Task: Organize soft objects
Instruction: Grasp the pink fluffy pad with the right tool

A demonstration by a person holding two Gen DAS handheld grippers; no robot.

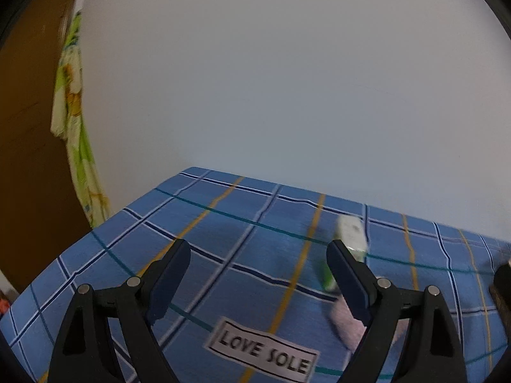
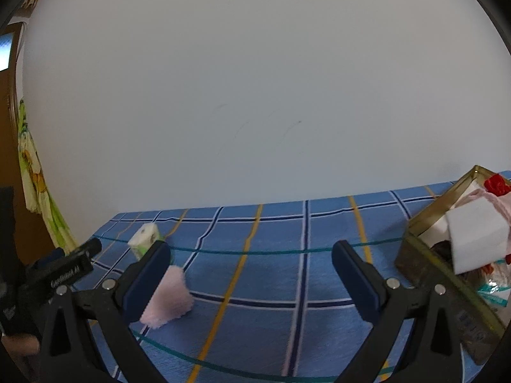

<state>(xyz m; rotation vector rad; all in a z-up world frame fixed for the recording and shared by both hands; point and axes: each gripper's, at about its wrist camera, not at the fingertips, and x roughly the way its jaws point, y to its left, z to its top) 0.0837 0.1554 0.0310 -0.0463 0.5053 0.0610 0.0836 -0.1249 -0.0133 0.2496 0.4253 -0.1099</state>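
A pink fuzzy cloth [image 2: 169, 296] lies on the blue plaid tablecloth [image 2: 271, 274], just beside my right gripper's left finger. Behind it stands a small white and green tissue pack [image 2: 145, 237]. My right gripper [image 2: 252, 247] is open over bare cloth with nothing between its fingers. My left gripper [image 1: 258, 244] is open too, hovering low over the table. In its view, the tissue pack [image 1: 349, 233] and the pink cloth [image 1: 348, 322] sit behind its right finger. The left gripper [image 2: 76, 250] also shows at the left edge of the right wrist view.
A gold-rimmed box [image 2: 428, 223] stands at the table's right, holding a white foam block [image 2: 476, 233], a red item [image 2: 496, 185] and pink fabric. A "LOVE SOLE" label [image 1: 265, 352] is on the cloth. A white wall backs the table; a green patterned curtain [image 1: 73, 127] hangs left.
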